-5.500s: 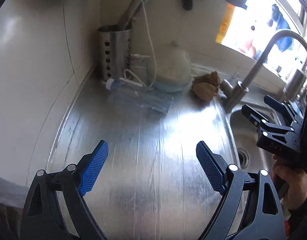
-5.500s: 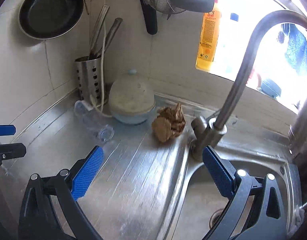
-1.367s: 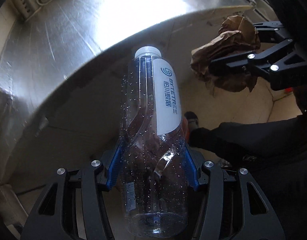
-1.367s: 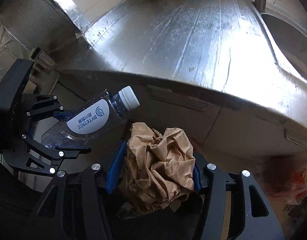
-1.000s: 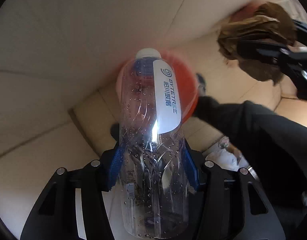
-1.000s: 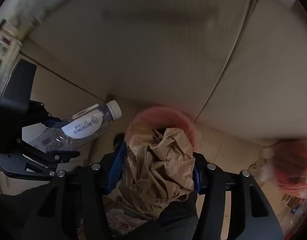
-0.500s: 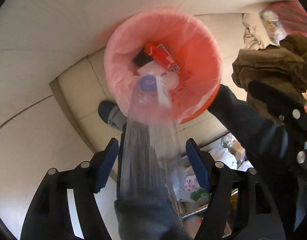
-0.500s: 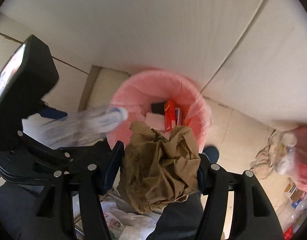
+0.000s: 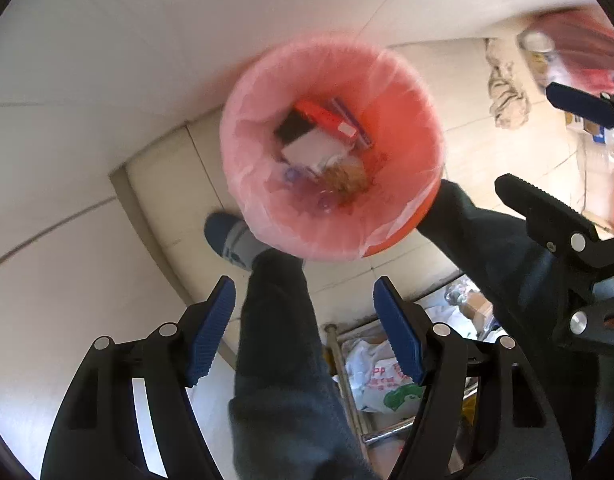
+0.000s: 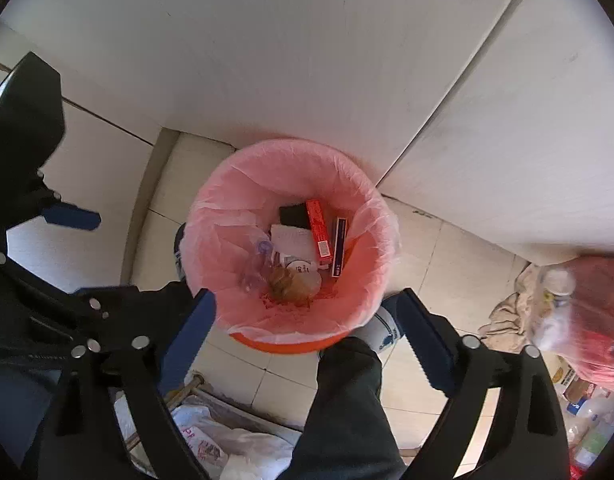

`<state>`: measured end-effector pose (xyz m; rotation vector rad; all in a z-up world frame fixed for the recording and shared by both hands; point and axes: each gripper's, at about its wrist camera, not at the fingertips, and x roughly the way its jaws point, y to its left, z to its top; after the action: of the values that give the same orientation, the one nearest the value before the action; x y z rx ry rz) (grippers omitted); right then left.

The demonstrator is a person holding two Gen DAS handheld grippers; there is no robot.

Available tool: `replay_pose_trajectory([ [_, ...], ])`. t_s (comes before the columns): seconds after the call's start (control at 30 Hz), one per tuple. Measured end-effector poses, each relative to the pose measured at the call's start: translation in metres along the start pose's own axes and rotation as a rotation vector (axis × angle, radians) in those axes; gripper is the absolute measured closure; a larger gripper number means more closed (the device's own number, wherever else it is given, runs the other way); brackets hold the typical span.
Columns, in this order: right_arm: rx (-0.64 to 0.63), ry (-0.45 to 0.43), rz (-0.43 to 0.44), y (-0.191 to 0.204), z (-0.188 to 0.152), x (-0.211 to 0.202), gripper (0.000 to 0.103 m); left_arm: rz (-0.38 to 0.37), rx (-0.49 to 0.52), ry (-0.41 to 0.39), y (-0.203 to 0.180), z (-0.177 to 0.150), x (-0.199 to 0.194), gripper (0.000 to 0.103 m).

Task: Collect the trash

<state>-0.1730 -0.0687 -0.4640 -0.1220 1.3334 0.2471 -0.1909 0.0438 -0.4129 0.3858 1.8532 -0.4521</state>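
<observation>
**A:** Twice let go, by the look of it. Just been opening the left claw (image 9: 303,282) and the right claw (image 10: 307,294). Spread wide apart now, gripping nothing, seeing only a trouser leg (image 9: 279,340) through each gap.

**B:** Landed the bottle (image 10: 259,260) and the paper wad (image 10: 285,280) low in the orange bin (image 10: 287,346). Lying side by side at the near edge of the pile, just near of a red box (image 10: 319,228).

**A:** Could still go wrong, though. Standing with a shoe (image 9: 227,236) tight against the bin's left side, and another on the right. Might kick and tip it when stepping away.

**B:** Might also snag that loose pink liner (image 10: 367,208) if dipping lower before pulling up. Better to lift straight and step back carefully.

**A:** Agreed. Can't tell from here about any rubbish left elsewhere.
</observation>
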Motion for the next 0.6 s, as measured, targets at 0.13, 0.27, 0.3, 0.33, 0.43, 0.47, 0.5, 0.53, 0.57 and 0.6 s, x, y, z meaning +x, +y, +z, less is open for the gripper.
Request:
replay_pose_trajectory([
  [0.13,0.014,-0.043,-0.01,-0.01,-0.001,-0.067,0.01,0.014,0.025,-0.091,-0.005,-0.02,-0.062,0.033],
  [0.27,0.065,-0.12,-0.049,-0.023,0.004,-0.154,0.008,0.028,0.015,-0.192,-0.004,-0.04,-0.137,0.03],
  [0.3,0.078,-0.137,-0.053,-0.027,0.006,-0.172,0.007,0.031,0.007,-0.215,-0.004,-0.044,-0.154,0.029],
  [0.33,0.093,-0.154,-0.057,-0.031,0.008,-0.195,0.007,0.038,-0.004,-0.24,-0.003,-0.049,-0.174,0.029],
  [0.43,0.133,-0.208,-0.07,-0.039,0.015,-0.251,0.006,0.047,-0.048,-0.314,0.0,-0.059,-0.227,0.029],
  [0.47,0.145,-0.228,-0.075,-0.039,0.018,-0.27,0.006,0.056,-0.06,-0.336,0.001,-0.061,-0.244,0.029],
  [0.5,0.153,-0.243,-0.079,-0.041,0.021,-0.285,0.006,0.055,-0.07,-0.358,0.003,-0.063,-0.26,0.029],
  [0.53,0.167,-0.261,-0.084,-0.041,0.024,-0.301,0.005,0.054,-0.081,-0.38,0.004,-0.065,-0.275,0.029],
  [0.57,0.178,-0.274,-0.079,-0.041,0.027,-0.315,0.005,0.061,-0.091,-0.398,0.005,-0.067,-0.292,0.029],
  [0.6,0.186,-0.286,-0.072,-0.039,0.029,-0.328,0.005,0.065,-0.093,-0.41,0.004,-0.067,-0.305,0.028],
])
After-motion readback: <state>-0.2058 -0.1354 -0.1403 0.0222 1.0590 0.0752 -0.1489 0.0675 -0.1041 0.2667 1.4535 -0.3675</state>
